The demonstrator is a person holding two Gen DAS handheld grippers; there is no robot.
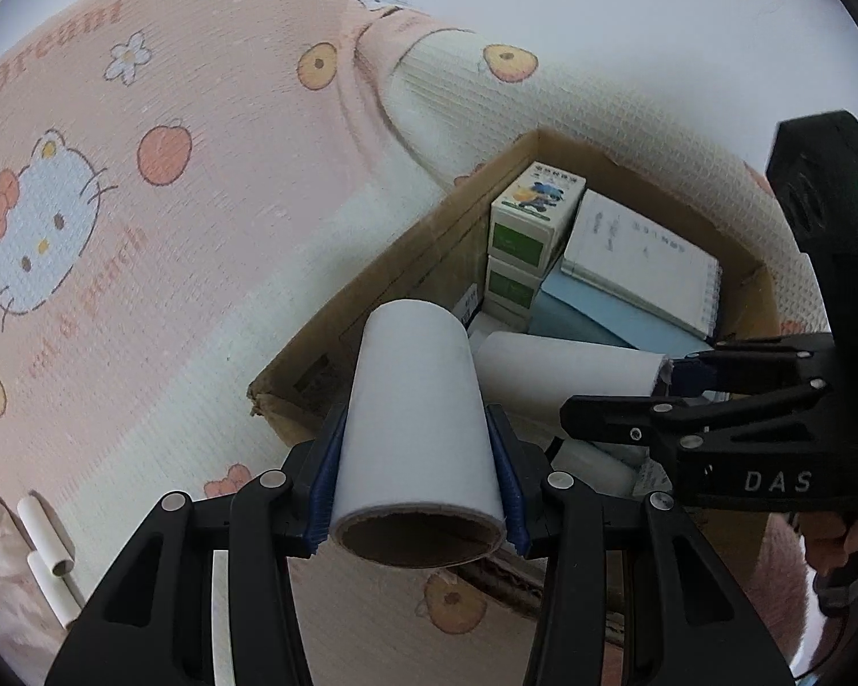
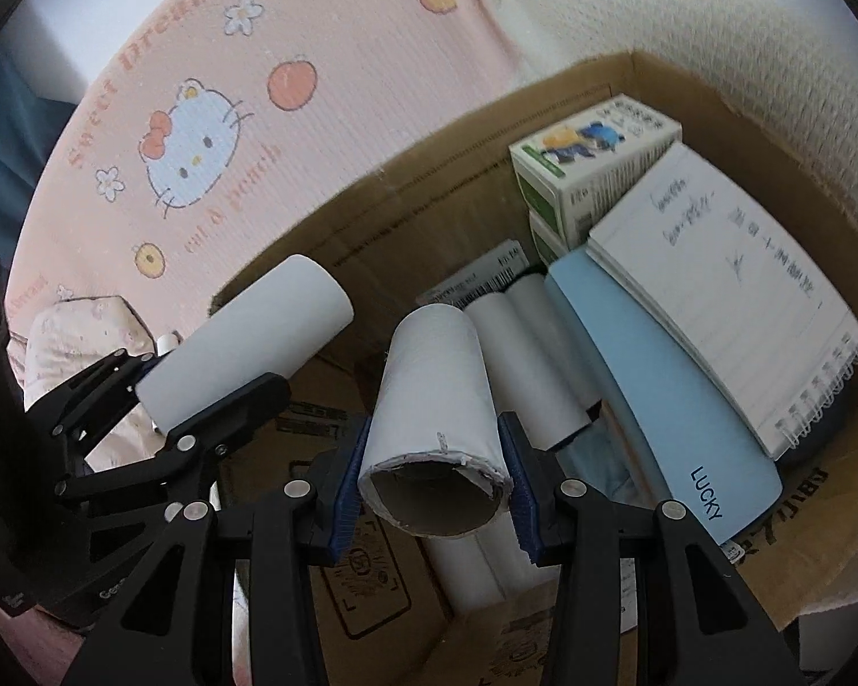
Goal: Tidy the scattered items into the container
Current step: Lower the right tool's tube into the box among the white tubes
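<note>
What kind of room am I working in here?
Probably a bedroom: the cardboard box sits on a pink cartoon-cat blanket, with a matching pillow behind it.

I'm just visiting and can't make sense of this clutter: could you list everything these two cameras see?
Cardboard box: one, brown, on the bedding, open.
Held rolls: two, white; one in the left claw, one in the right claw over the box.
Rolls in box: at least two, white, lying on the bottom.
Small cartons: two, green and white, stacked in the far corner.
Spiral notebook: one, white, atop the blue book.
Blue book: one, light blue, leaning inside.
Loose tubes: two, white, outside the box.
Cartoon-cat bedding: pink and white, underneath.
Left claw, right claw: black, blue pads.
</note>
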